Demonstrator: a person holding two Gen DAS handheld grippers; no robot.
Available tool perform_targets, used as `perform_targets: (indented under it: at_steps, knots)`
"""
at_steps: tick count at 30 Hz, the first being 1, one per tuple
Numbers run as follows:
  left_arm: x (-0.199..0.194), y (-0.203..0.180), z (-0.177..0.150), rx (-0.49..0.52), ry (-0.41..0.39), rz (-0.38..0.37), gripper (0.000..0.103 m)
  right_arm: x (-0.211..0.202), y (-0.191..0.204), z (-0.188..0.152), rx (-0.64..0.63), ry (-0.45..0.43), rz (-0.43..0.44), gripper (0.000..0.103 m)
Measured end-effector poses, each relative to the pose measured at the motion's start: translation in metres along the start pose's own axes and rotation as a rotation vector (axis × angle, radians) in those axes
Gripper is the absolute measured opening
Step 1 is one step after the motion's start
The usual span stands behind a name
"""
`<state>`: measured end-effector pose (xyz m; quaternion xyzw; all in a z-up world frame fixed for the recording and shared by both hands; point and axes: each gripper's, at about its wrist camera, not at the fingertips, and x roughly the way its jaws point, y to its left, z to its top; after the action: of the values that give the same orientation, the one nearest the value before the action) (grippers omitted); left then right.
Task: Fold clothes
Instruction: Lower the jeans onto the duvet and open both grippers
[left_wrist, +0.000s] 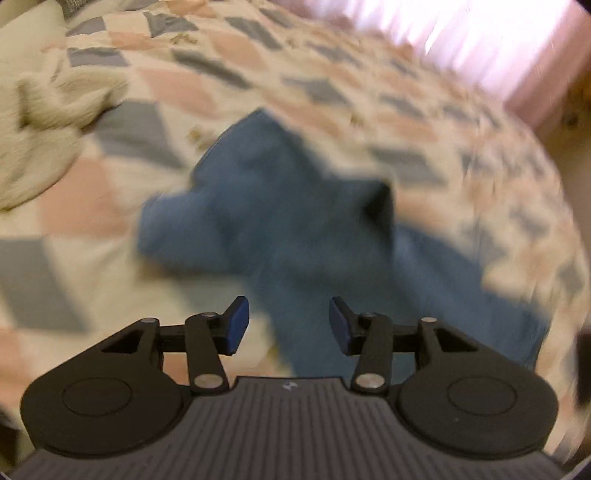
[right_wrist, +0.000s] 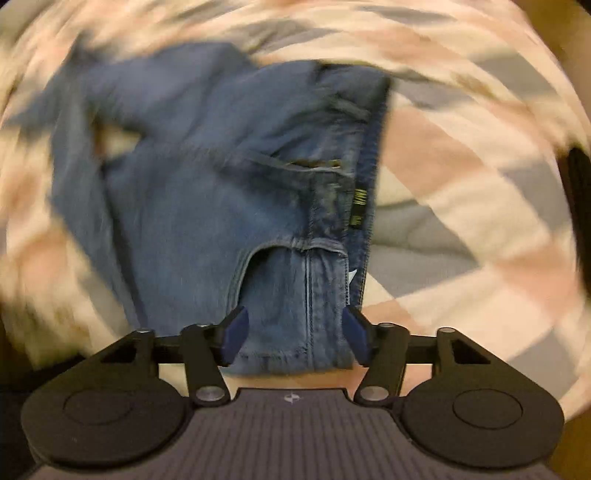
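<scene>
A pair of blue denim jeans (right_wrist: 207, 192) lies crumpled on a bed under a quilted cover (left_wrist: 177, 85) of cream, pink and grey diamonds. In the left wrist view, the left gripper (left_wrist: 289, 325) hangs over the denim with its blue-padded jaws apart and nothing pressed between them; the jeans spread from the centre toward four o'clock. A rumpled cream knitted garment (left_wrist: 48, 122) sits at ten o'clock. In the right wrist view, the right gripper (right_wrist: 295, 334) stands open, the waistband end of the jeans lying between its fingers, not clamped. Both views are motion-blurred.
</scene>
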<state>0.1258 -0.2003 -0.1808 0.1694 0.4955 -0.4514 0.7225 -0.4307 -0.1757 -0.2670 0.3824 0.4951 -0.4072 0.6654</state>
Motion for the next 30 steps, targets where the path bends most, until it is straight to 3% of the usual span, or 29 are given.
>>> perform_targets:
  at_steps: [4, 8, 10, 12, 13, 14, 17, 22, 26, 28, 30]
  knots:
    - [0.059, -0.029, 0.083, -0.008, -0.004, 0.042, 0.047, 0.002, -0.015, -0.017, 0.235, -0.011, 0.027, 0.060]
    - [0.140, -0.031, 0.147, -0.005, 0.108, 0.131, 0.048, 0.005, -0.013, -0.032, 0.374, -0.007, -0.010, 0.060]
    - [0.178, -0.031, 0.162, 0.021, 0.170, 0.192, 0.048, 0.007, -0.011, -0.040, 0.451, -0.007, -0.027, 0.061]
    - [0.207, -0.028, 0.163, 0.053, 0.242, 0.237, 0.037, 0.011, -0.010, -0.044, 0.519, -0.015, -0.043, 0.063]
    - [0.221, -0.025, 0.160, 0.070, 0.282, 0.255, 0.011, 0.012, -0.009, -0.046, 0.551, -0.023, -0.053, 0.064]
    - [0.230, -0.023, 0.158, 0.084, 0.311, 0.262, 0.001, 0.013, -0.008, -0.047, 0.578, -0.030, -0.063, 0.064]
    - [0.198, -0.019, 0.146, 0.156, 0.250, 0.217, 0.001, 0.007, -0.007, -0.050, 0.640, -0.063, -0.073, 0.064]
    - [0.051, 0.030, 0.112, 0.072, 0.078, 0.103, 0.001, 0.003, -0.018, -0.037, 0.652, -0.095, -0.100, 0.064]
    - [-0.071, 0.102, 0.049, -0.011, -0.050, 0.188, 0.002, 0.001, -0.035, -0.011, 0.597, -0.120, -0.101, 0.065]
    - [-0.098, 0.140, 0.016, -0.062, -0.038, 0.274, 0.003, 0.001, -0.043, 0.002, 0.550, -0.131, -0.087, 0.065]
    - [-0.104, 0.174, -0.021, -0.078, 0.000, 0.410, 0.007, 0.000, -0.048, 0.013, 0.506, -0.137, -0.067, 0.065]
